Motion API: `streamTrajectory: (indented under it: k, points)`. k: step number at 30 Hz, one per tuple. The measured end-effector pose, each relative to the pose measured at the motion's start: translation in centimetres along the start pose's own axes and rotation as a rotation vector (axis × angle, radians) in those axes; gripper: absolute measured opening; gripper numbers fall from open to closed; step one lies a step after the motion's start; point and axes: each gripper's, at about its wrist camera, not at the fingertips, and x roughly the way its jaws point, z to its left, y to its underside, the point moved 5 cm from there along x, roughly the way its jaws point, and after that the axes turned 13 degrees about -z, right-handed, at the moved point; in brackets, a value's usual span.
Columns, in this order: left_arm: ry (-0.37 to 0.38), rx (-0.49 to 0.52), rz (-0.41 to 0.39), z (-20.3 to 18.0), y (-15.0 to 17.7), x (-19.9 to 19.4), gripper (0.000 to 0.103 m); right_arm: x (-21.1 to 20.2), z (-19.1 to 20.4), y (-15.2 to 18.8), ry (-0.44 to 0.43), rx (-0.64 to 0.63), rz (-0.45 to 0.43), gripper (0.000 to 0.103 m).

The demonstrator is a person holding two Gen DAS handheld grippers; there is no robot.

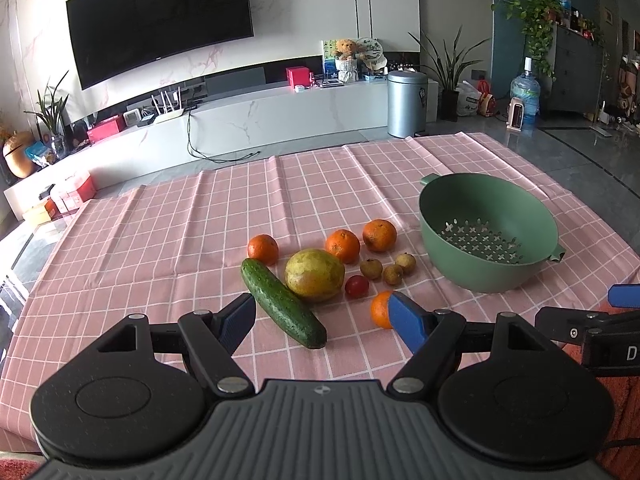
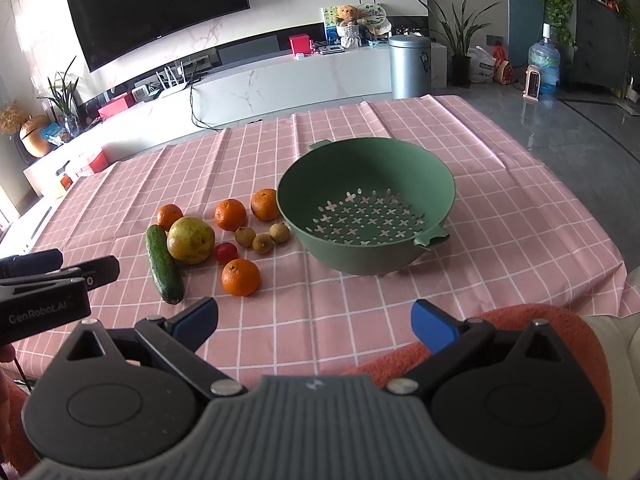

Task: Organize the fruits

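On the pink checked cloth (image 1: 160, 240) lies a cluster of produce: a cucumber (image 1: 282, 307), a yellow-green mango (image 1: 315, 274), several oranges such as the near one (image 2: 241, 277), a small red tomato (image 1: 357, 286) and three brown longans (image 1: 387, 267). A green colander (image 2: 366, 204) stands empty to their right. My left gripper (image 1: 325, 320) is open, low over the cloth just short of the cucumber's near end. My right gripper (image 2: 315, 320) is open above the cloth's front edge, in front of the colander, holding nothing.
The other gripper's body (image 2: 44, 288) shows at the left of the right wrist view. An orange towel-like cloth (image 2: 520, 320) lies by the table's front edge. Beyond the table are a white TV bench (image 1: 280, 112), a metal bin (image 1: 407, 104) and grey floor.
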Motion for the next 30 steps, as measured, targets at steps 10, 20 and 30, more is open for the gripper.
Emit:
streamTrajectory:
  k: [10,20,30]
  points:
    - [-0.001,-0.003,0.002,0.1,0.1,0.0,0.089,0.1,0.4,0.0,-0.005,-0.009,0.004,0.099]
    - [-0.001,-0.004,0.001,0.1,0.0,0.0,0.089,0.3,0.9,0.1,-0.01,-0.024,0.012,0.099]
    - [0.001,-0.005,0.001,0.2,0.0,0.0,0.089,0.5,1.3,0.1,-0.015,-0.038,0.018,0.099]
